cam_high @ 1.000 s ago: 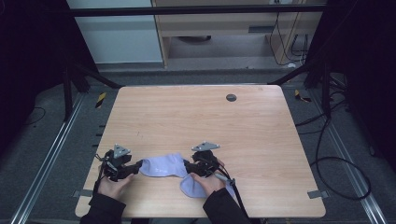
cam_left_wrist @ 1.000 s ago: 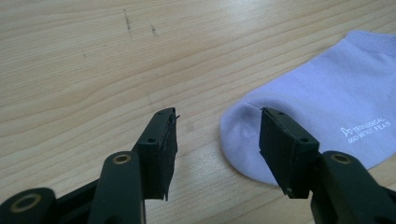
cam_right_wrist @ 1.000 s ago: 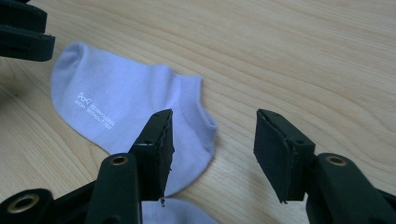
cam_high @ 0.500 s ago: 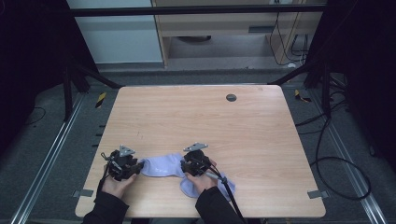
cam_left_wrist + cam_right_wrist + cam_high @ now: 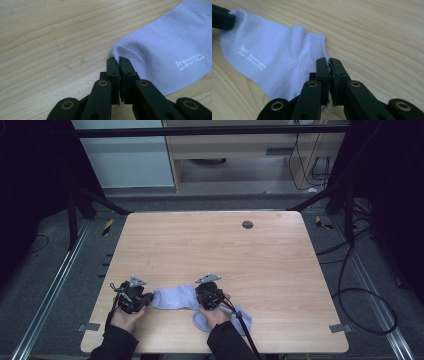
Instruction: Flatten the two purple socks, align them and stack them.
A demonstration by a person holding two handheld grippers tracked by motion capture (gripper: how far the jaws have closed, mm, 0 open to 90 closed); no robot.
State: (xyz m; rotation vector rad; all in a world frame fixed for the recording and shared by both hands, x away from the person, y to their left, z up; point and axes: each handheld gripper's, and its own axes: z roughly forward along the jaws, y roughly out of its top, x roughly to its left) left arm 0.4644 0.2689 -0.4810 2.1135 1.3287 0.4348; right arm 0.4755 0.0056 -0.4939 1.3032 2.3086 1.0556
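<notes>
1. High view: a pale lilac sock [image 5: 172, 298] lay near the wooden table's [image 5: 210, 250] front edge, stretched between the left gripper [image 5: 146, 300] and right gripper [image 5: 202, 300].
2. Left gripper view: jaws pinched tight on the sock's [image 5: 162, 60] toe end.
3. Right gripper view: jaws clamped the sock's [image 5: 274, 62] cuff edge.

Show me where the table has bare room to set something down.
All wood beyond the grippers is bare up to the far edge, save a dark disc. The right side is free too. Crowded: the near edge, where the left gripper and right gripper pinch a sock.
</notes>
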